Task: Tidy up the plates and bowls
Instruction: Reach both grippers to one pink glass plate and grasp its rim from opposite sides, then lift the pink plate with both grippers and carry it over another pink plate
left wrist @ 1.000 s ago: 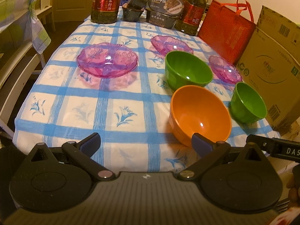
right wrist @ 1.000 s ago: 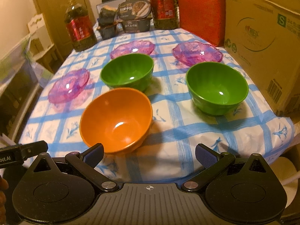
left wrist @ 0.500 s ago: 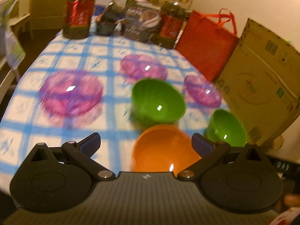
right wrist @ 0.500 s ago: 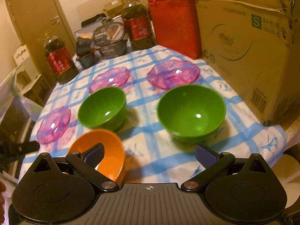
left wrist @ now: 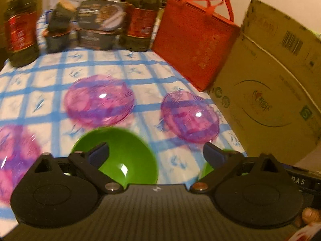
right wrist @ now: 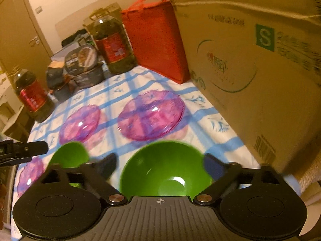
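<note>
Blue-checked tablecloth [right wrist: 140,80], boxes crowding its right side. Nearest, right gripper [right wrist: 160,165] spread wide and empty over a green bowl [right wrist: 166,172]; left gripper [left wrist: 154,153] likewise over another green bowl [left wrist: 128,152]. Beyond, pink plastic plates [right wrist: 151,115]: probably light, rigid, slick; pinch rims.

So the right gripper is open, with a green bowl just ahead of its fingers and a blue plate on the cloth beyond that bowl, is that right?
Not quite: the plate is pink, not blue, as the right wrist view shows. The right gripper is open, with the green bowl just ahead of its fingers.
</note>
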`<state>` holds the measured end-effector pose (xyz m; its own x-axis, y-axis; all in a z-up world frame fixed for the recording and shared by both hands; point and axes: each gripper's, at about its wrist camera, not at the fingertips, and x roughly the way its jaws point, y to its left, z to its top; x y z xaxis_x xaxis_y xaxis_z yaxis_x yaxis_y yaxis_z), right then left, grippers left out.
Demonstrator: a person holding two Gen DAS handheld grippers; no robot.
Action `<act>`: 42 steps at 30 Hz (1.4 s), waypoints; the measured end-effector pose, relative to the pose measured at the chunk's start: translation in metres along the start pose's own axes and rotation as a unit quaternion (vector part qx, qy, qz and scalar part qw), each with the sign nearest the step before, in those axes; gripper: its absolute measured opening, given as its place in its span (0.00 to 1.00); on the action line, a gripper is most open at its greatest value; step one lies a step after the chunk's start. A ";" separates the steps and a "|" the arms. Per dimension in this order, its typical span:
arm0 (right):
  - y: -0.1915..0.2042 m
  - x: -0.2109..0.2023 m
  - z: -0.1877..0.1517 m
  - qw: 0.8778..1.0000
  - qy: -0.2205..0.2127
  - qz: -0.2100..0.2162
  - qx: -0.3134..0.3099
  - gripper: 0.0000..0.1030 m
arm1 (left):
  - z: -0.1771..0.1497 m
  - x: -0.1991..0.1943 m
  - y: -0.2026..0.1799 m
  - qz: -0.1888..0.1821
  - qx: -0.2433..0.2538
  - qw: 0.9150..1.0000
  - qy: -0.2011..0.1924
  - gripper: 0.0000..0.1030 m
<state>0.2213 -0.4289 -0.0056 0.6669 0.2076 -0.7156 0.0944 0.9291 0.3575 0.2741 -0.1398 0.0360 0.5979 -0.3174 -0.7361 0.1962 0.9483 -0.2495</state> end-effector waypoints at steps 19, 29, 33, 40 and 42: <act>-0.030 0.144 0.078 0.995 0.095 -0.005 -0.004 0.44 | 0.068 0.183 -0.028 0.024 0.059 0.994 0.088 0.54; -0.040 0.182 0.081 0.992 0.127 -0.023 0.013 0.37 | 0.074 0.219 -0.027 0.033 0.066 0.989 0.130 0.30; -0.045 0.188 0.079 0.990 0.134 -0.021 0.024 0.33 | 0.072 0.228 -0.027 0.031 0.068 0.987 0.141 0.16; -0.047 0.189 0.078 0.990 0.131 -0.021 0.039 0.12 | 0.070 0.230 -0.027 0.023 0.072 0.986 0.145 0.12; -0.046 0.187 0.079 0.991 0.127 -0.021 0.040 0.12 | 0.071 0.230 -0.025 0.020 0.066 0.987 0.147 0.12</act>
<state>0.3996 -0.4570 -0.1087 0.4538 0.2496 -0.8554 0.1835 0.9132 0.3638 0.4616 -0.2364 -0.0828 0.3593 -0.2498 -0.8992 0.2888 0.9460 -0.1474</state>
